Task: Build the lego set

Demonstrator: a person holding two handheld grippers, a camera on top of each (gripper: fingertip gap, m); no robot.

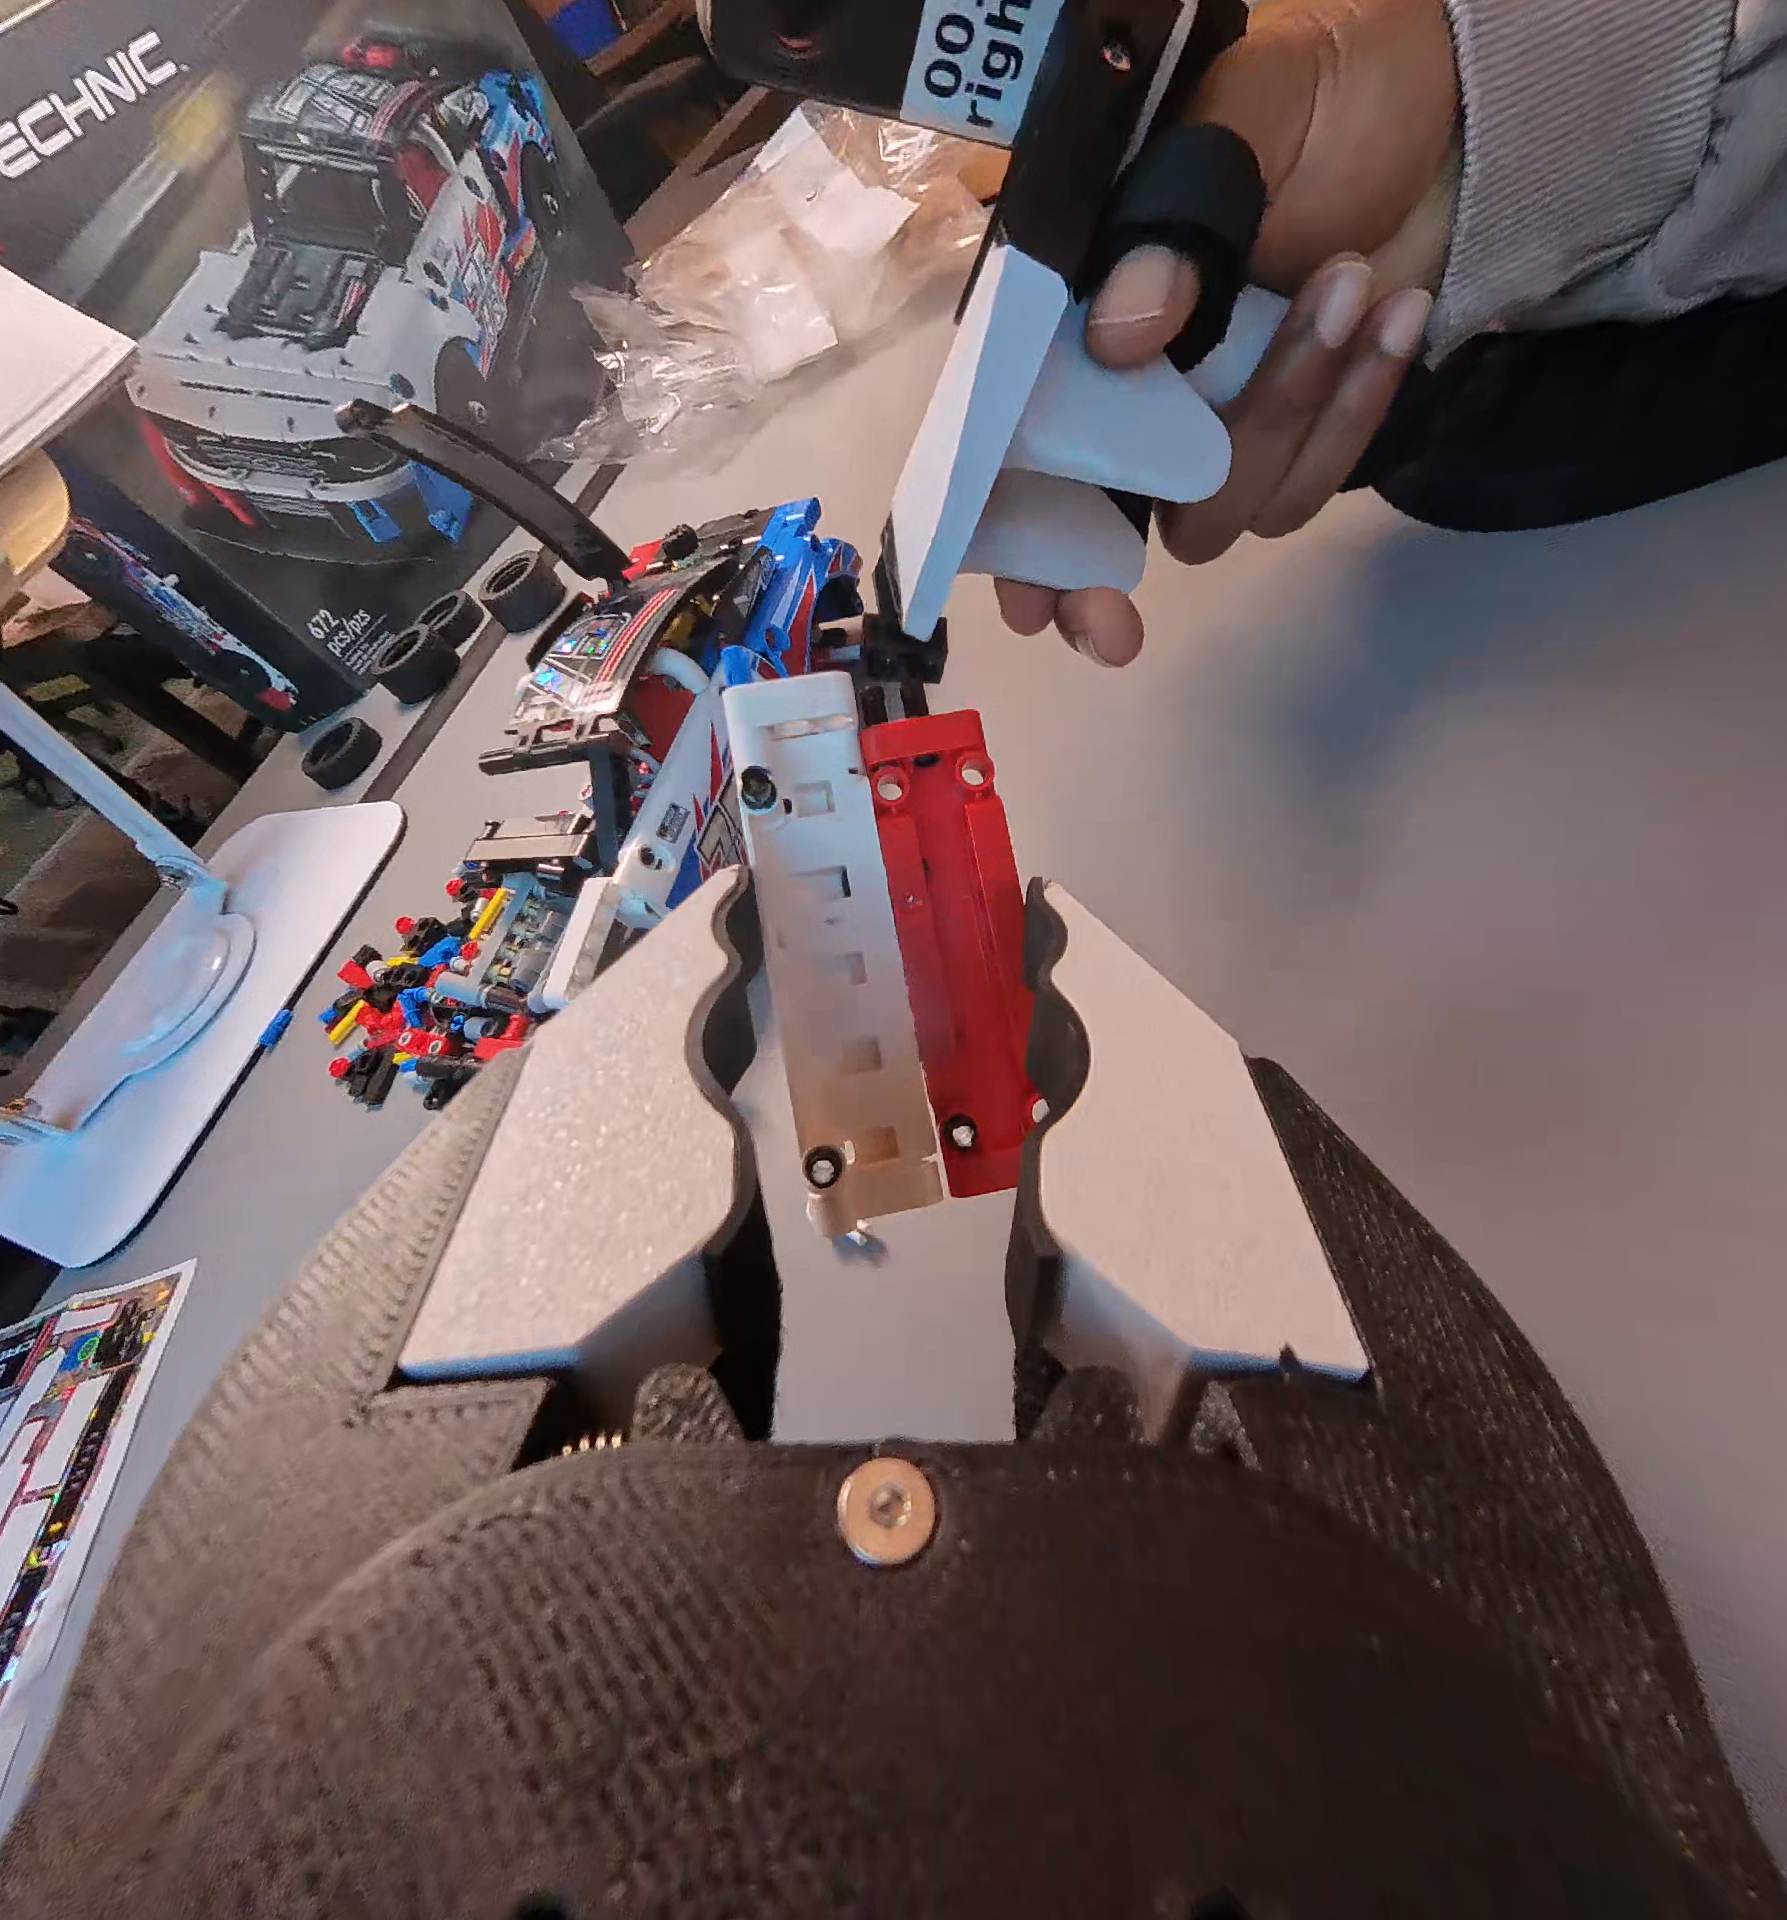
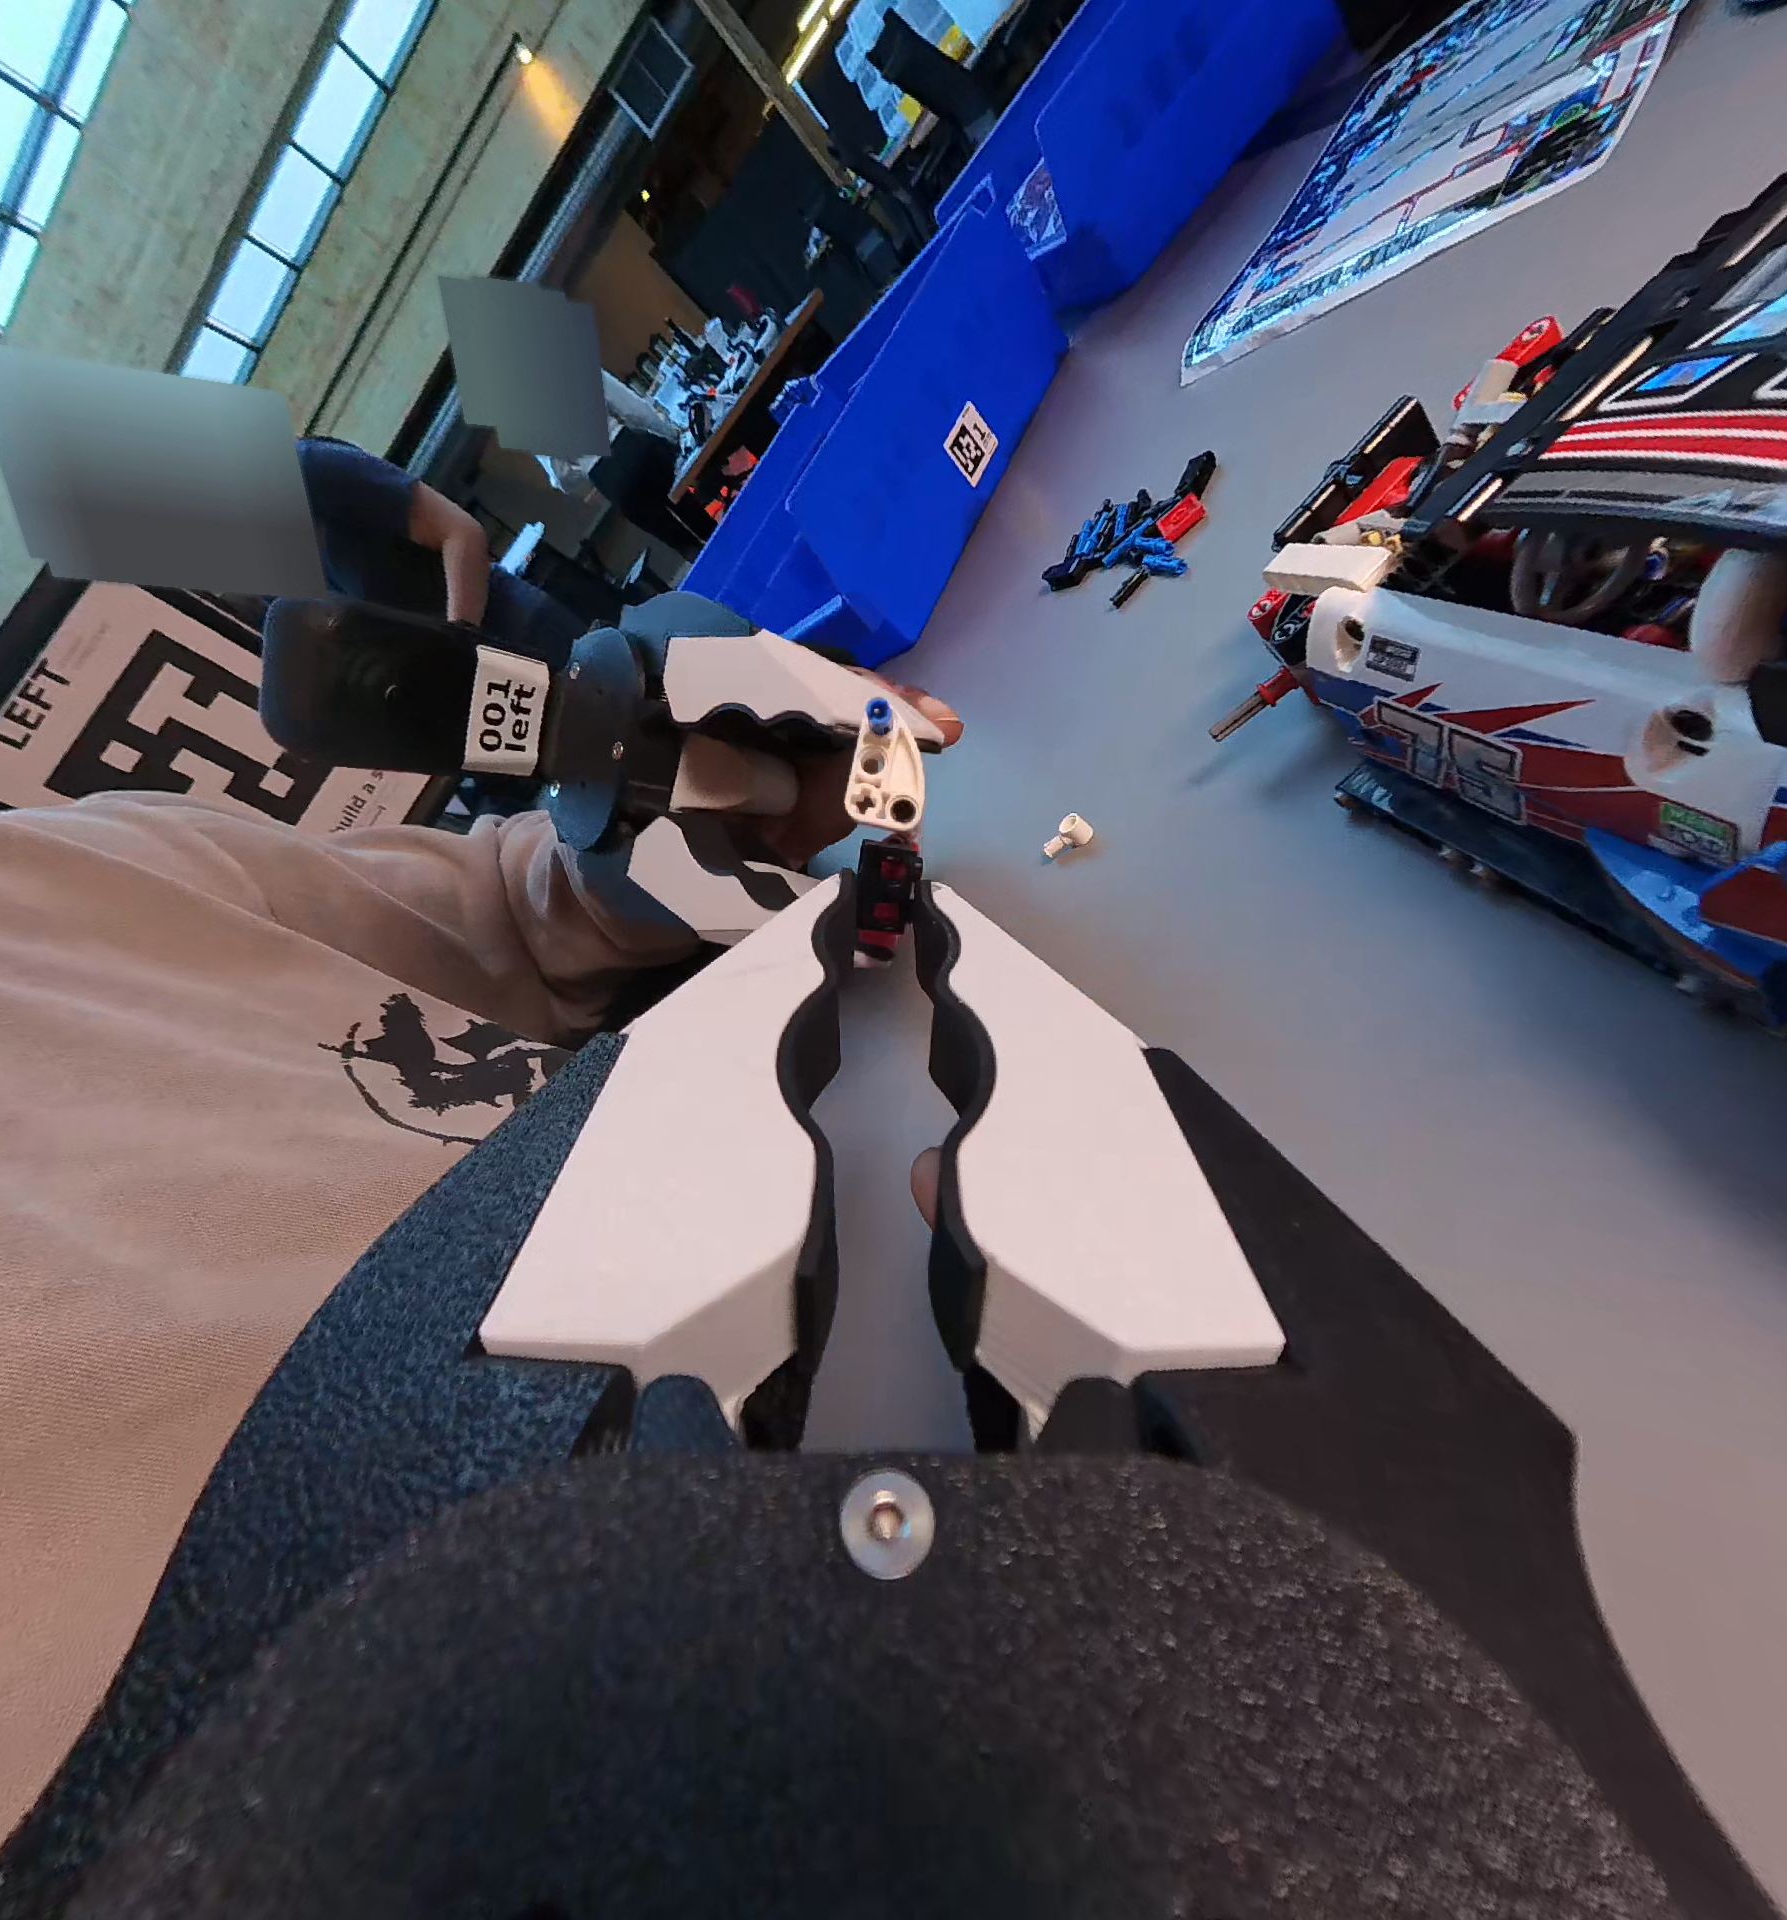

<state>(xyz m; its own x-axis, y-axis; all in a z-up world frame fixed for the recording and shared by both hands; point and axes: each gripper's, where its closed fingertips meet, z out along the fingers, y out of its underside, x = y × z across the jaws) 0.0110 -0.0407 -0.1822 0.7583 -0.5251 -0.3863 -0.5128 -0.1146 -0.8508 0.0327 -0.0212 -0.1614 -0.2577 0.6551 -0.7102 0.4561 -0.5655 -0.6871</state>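
My left gripper (image 1: 889,904) is shut on a flat sub-assembly made of a white panel (image 1: 827,935) and a red panel (image 1: 962,935), held above the table. My right gripper (image 2: 884,894) is shut on a small black connector with red pins (image 2: 887,904). It presses that connector (image 1: 904,655) against the far end of the sub-assembly. In the right wrist view the white panel (image 2: 884,774) shows end-on with a blue pin (image 2: 876,712) on top. The partly built race car (image 1: 681,665) lies on the table, also in the right wrist view (image 2: 1595,675).
A pile of loose pins and small parts (image 1: 421,997), black tyres (image 1: 432,644), the set's box (image 1: 297,312), a white lamp base (image 1: 193,987), a sticker sheet (image 1: 27,1507) and plastic bags (image 1: 764,281) are around. A small white piece (image 2: 1069,834), more pins (image 2: 1128,530) and blue bins (image 2: 920,416) show too. Spacing between my two grippers at the tips: around 4 cm.
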